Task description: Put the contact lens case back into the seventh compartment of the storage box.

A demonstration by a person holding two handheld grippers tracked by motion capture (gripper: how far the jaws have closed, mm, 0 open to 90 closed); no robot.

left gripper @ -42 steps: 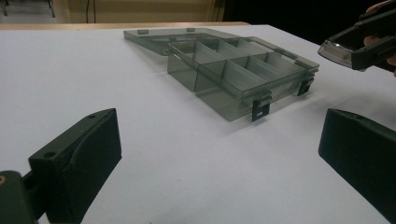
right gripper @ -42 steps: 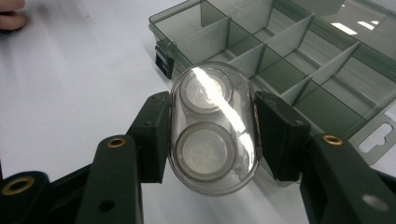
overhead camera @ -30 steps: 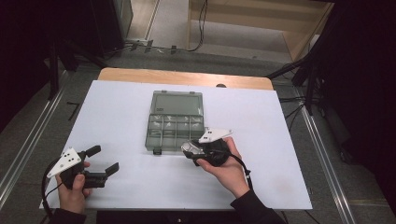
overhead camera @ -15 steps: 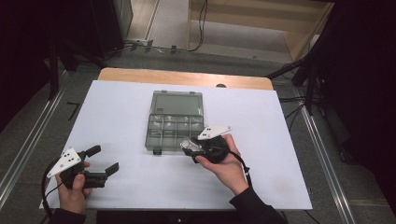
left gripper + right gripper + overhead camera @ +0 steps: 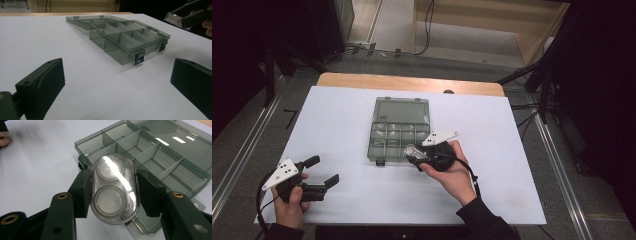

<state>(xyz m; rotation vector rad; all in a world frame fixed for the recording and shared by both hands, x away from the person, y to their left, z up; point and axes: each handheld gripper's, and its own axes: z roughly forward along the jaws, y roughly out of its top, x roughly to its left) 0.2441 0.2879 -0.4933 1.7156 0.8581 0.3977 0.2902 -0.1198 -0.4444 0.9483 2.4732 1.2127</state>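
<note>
One clear capsule (image 5: 115, 188), holding two round discs, sat clamped in your right gripper (image 5: 113, 192) over the one open organizer box (image 5: 399, 129). Your left gripper (image 5: 319, 172) stood wide, empty.

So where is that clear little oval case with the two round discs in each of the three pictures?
High view: the oval case sits just right of centre, clamped in the right tongs at the near edge of the organiser box.
Left gripper view: top right corner, above the table.
Right gripper view: dead centre, pinched between both black jaws.
Shared landmark: the smoky organiser box, open, lid laid back.
</note>
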